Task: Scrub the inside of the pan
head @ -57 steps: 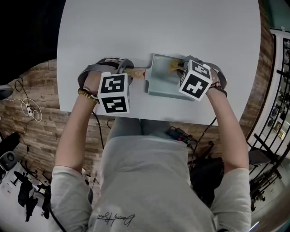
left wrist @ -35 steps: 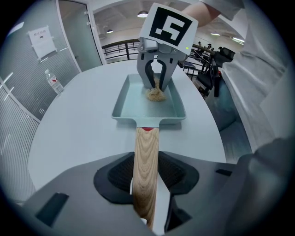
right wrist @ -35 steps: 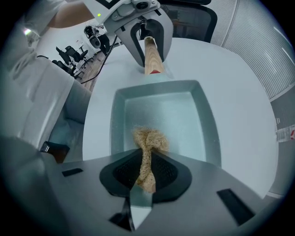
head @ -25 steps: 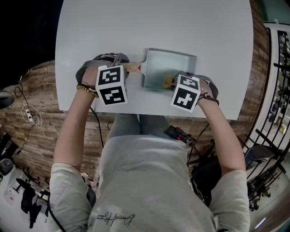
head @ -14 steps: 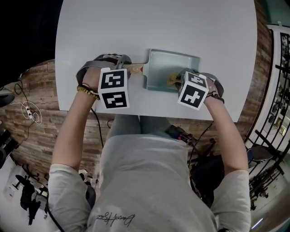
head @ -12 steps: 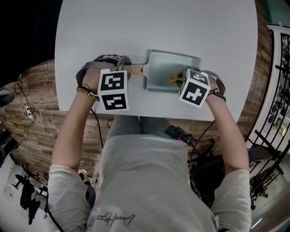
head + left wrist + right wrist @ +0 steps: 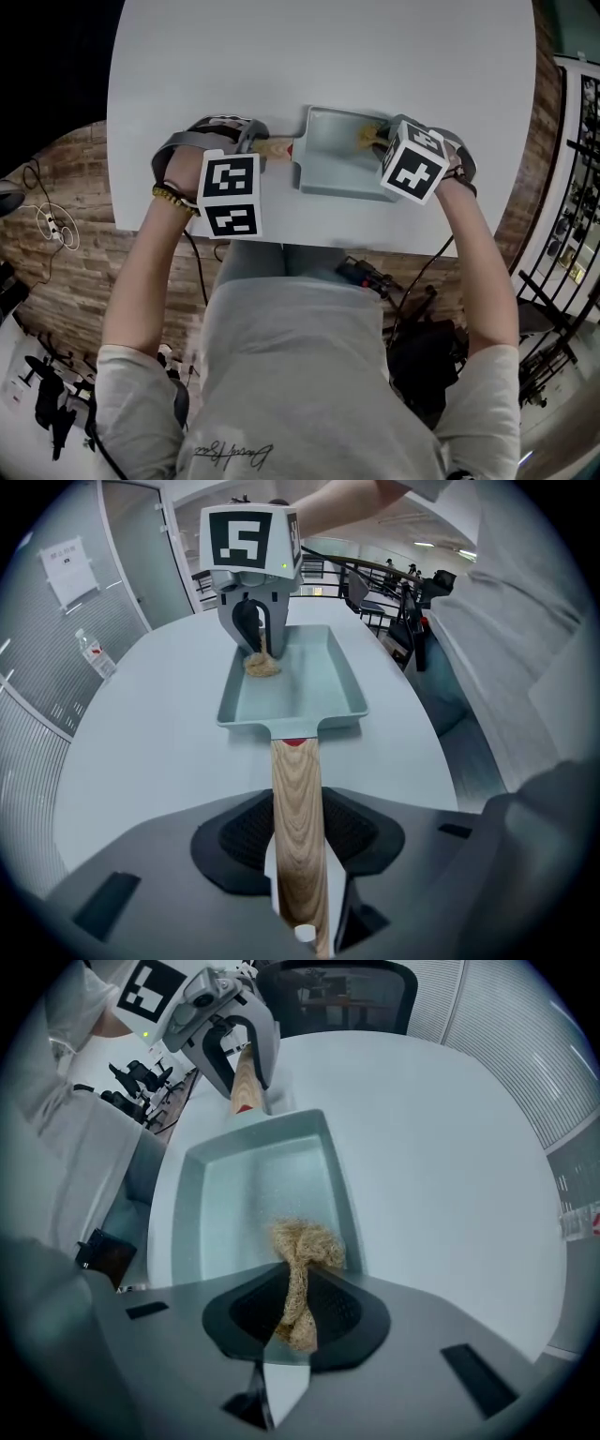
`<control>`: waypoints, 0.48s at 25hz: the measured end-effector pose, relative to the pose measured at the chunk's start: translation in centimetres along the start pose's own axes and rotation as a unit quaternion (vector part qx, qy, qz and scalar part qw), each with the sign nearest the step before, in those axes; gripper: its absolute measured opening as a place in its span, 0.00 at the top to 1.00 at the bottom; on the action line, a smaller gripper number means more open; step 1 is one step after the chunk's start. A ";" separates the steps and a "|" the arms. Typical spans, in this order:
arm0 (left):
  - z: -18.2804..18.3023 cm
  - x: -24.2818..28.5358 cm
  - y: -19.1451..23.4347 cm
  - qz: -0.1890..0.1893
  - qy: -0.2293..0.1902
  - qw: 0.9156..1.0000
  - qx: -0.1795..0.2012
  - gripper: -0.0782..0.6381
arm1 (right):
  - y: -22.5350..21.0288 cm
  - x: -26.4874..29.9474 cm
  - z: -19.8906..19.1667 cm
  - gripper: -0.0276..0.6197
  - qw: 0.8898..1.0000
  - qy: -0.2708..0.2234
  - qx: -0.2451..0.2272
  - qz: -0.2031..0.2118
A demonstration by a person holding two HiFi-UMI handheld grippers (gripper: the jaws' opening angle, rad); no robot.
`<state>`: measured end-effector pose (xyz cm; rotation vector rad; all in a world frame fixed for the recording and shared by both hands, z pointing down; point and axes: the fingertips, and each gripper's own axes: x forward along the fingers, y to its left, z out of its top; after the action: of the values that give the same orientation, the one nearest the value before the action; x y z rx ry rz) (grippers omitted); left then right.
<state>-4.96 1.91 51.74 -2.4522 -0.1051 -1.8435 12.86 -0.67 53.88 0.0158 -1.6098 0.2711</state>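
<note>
Head view: the right cube [image 7: 413,164] covers the pan's [image 7: 333,159] right near corner and most of the scrubber [image 7: 367,136]. The left cube [image 7: 230,194] covers the handle's [image 7: 278,148] left end. The table's [image 7: 281,56] far edge is cut off by the picture's top edge.

— What is surrounding the white table [image 7: 328,56]?
— A wood-plank floor [image 7: 66,272] is showing beneath it, and a white cable [image 7: 52,223] is lying coiled there on the left.
— And further off?
— A black office chair [image 7: 337,997] is standing at the table's far edge. A bottle [image 7: 97,656] is sitting by the wall, with a paper sheet [image 7: 70,569] hanging above it.
</note>
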 end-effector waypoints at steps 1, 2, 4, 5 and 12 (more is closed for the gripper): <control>0.0 0.0 0.0 0.000 -0.001 1.000 -0.001 0.67 | -0.3 -0.1 0.0 0.85 1.000 0.000 0.001 -0.003; 0.1 0.0 0.0 0.000 -0.002 1.000 -0.002 0.67 | -0.6 -0.1 0.0 0.85 1.000 0.000 0.000 -0.006; 0.1 0.0 0.0 0.000 -0.003 1.000 -0.007 0.67 | -1.0 -0.2 0.0 0.85 1.000 0.000 -0.009 -0.014; 0.1 0.0 0.1 0.000 -0.003 1.000 -0.009 0.67 | -1.2 -0.2 0.1 0.85 1.000 -0.001 -0.017 -0.021; -0.1 0.2 0.4 0.015 -0.002 0.999 -0.033 0.67 | -1.2 0.0 0.1 0.85 0.996 -0.008 -0.049 -0.069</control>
<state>-4.96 1.47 51.98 -2.4858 -0.0068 -1.8586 12.96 -1.82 54.09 0.0534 -1.6288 0.0847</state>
